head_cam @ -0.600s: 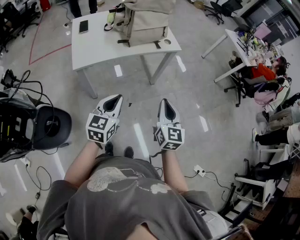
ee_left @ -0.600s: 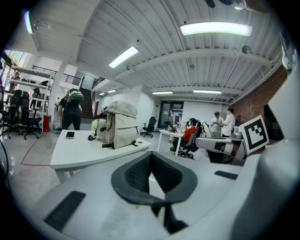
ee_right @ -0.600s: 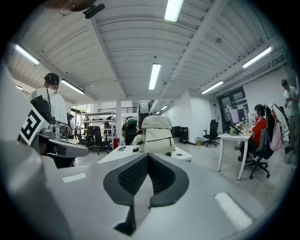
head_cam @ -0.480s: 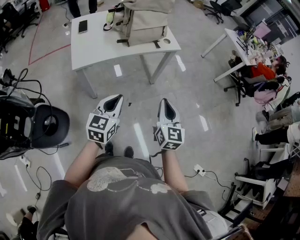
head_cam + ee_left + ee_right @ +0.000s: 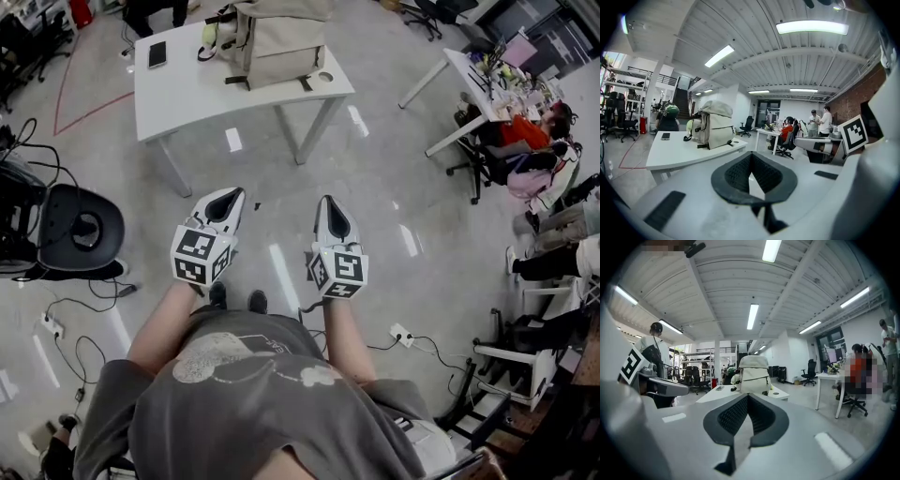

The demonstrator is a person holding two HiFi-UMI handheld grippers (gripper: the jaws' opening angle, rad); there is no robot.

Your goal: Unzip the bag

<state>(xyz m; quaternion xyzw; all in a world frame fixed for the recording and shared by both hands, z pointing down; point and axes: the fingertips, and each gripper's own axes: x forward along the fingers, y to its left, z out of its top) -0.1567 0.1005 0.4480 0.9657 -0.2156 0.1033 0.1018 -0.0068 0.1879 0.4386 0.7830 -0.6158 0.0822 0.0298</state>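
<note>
A beige backpack (image 5: 277,39) stands upright on a white table (image 5: 202,89) at the top of the head view. It also shows far ahead in the left gripper view, as the backpack (image 5: 714,124), and in the right gripper view, as the backpack (image 5: 754,374). My left gripper (image 5: 228,199) and right gripper (image 5: 328,205) are held side by side above the floor, well short of the table. Both are shut with nothing between their jaws.
A black phone (image 5: 157,53) lies on the table's left part. A black office chair (image 5: 80,230) and cables stand at the left. Desks with seated people (image 5: 525,141) fill the right side. A power strip (image 5: 401,335) lies on the floor.
The whole view has shifted: the table and backpack sit slightly higher and the chair at left has slid left. Both grippers keep their place and stay shut.
</note>
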